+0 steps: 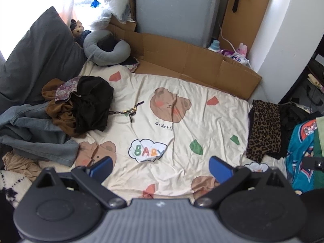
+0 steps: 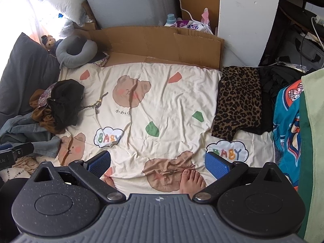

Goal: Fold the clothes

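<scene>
Both the left gripper (image 1: 160, 167) and the right gripper (image 2: 158, 162) are hovering with jaws spread wide, empty, over the bear-print sheet (image 2: 162, 93). Left of the sheet, a heap of unfolded clothes (image 1: 79, 105) is waiting; at its right edge a folded leopard garment (image 2: 239, 101) is lying, so folding seems partly done.

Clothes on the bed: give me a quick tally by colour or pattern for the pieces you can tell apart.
Leopard print: 1, folded at the right edge
Black: 2, one in the left heap, one beside the leopard piece
Brown: 1, in the heap
Floral purple: 1, in the heap
Denim blue: 1
Beige: 1
Total: 7, as far as can be told
</scene>
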The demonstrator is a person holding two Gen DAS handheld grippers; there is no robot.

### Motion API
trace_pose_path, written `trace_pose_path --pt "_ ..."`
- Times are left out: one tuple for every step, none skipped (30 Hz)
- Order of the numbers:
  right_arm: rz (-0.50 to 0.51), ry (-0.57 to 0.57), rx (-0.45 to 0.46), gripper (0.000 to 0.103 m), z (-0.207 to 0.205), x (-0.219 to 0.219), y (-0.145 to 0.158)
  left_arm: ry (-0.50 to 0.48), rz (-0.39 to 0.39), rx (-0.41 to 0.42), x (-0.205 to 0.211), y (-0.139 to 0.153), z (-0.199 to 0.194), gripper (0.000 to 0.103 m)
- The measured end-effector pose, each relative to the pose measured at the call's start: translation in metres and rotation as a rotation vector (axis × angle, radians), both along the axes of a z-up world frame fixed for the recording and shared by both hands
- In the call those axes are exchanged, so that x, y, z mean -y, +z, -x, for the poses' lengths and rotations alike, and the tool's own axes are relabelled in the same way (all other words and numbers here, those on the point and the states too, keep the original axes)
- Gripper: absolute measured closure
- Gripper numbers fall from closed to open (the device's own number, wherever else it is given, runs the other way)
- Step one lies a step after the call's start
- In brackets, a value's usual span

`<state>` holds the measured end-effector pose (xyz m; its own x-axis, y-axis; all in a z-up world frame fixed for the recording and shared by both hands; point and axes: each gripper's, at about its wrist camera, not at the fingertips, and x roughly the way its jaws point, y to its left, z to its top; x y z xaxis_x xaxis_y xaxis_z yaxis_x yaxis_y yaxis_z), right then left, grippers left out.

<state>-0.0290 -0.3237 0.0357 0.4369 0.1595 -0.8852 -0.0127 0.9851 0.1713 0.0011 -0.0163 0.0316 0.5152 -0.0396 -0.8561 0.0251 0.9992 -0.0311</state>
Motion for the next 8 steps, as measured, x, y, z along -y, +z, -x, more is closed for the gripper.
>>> trace_pose_path --pt "0.003 -0.002 0.001 0.001 0.0003 0.0000 0.0000 0.001 0.001 0.001 -0.0007 0.0001 -0.0002 0.001" --pt "0.005 -0.005 0.002 0.001 0.0007 0.0004 0.0001 0.001 0.002 0.002 -0.0013 0.0003 -0.0003 0.001" --pt "0.006 -0.009 0.003 0.001 0.0010 0.0008 0.0002 0.004 0.002 0.002 -0.0006 0.0002 0.0007 0.001" --pt "0.006 -0.011 0.005 0.001 0.0011 0.0013 0.0004 0.007 0.001 0.002 0.0002 0.0002 0.0018 0.001" --pt "0.005 -0.012 0.005 0.001 0.0012 0.0015 0.0004 0.008 0.001 0.001 0.0002 0.0001 0.0018 0.001" --pt "0.005 -0.013 0.006 0.001 0.0013 0.0016 0.0004 0.010 0.001 0.000 0.0002 0.0001 0.0018 0.001" --pt "0.004 -0.014 0.006 0.001 0.0015 0.0018 0.0004 0.011 0.005 -0.001 -0.0004 -0.0001 0.0015 0.001" --pt "0.004 -0.015 0.006 0.001 0.0015 0.0020 0.0004 0.012 0.008 -0.002 -0.0009 -0.0002 0.0011 0.001"
